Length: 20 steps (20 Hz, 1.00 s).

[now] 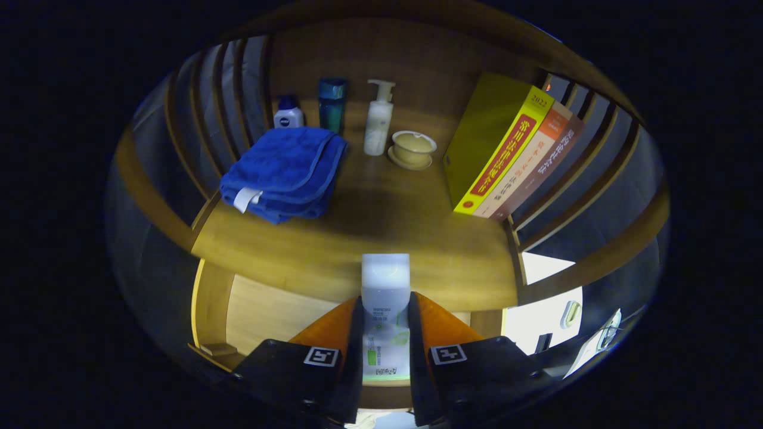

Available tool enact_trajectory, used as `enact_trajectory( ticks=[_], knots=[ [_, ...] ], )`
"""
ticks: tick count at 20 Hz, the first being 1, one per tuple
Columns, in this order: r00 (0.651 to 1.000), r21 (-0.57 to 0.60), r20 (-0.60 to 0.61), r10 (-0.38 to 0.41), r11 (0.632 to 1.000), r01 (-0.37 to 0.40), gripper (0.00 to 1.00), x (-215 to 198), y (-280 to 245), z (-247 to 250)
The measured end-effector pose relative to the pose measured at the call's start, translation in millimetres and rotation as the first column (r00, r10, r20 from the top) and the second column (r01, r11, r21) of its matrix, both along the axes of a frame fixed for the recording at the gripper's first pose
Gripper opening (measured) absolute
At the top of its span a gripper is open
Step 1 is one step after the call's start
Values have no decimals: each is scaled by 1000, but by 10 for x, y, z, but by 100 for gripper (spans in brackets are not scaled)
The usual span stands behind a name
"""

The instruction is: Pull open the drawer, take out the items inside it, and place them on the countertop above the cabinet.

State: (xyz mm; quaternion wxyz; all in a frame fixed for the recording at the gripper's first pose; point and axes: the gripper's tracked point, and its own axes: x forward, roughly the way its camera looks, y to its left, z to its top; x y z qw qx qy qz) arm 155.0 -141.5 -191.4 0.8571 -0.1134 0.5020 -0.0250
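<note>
My gripper (385, 310) is shut on a white bottle (385, 286) with a pale cap and a green-printed label. Both fingers press its sides and the cap sticks out past the fingertips. The bottle hangs over the front edge of the wooden countertop (369, 238). Below the countertop's edge, the open drawer (262, 316) shows its pale wooden bottom and left wall, to the left of my fingers.
On the countertop lie a folded blue towel (283, 173), a small white-and-blue jar (288, 113), a teal bottle (331, 104), a white pump bottle (378, 122), a lidded yellow cup on a saucer (412, 149) and leaning books (509, 149). Slatted wooden sides stand left and right.
</note>
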Motion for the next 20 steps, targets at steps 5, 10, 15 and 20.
enact_trajectory(
  ticks=[5, 10, 15, 20],
  knots=[
    [1000, 14, -3, -26, 1000, 26, 42, 493, -59, -309],
    [999, -43, -46, -25, 999, 23, 43, 745, -200, -784],
    [998, -53, 24, -52, 997, 54, 53, 842, -295, -769],
    [981, 3, 181, -75, 997, 75, 84, 704, -115, -254]
  ],
)
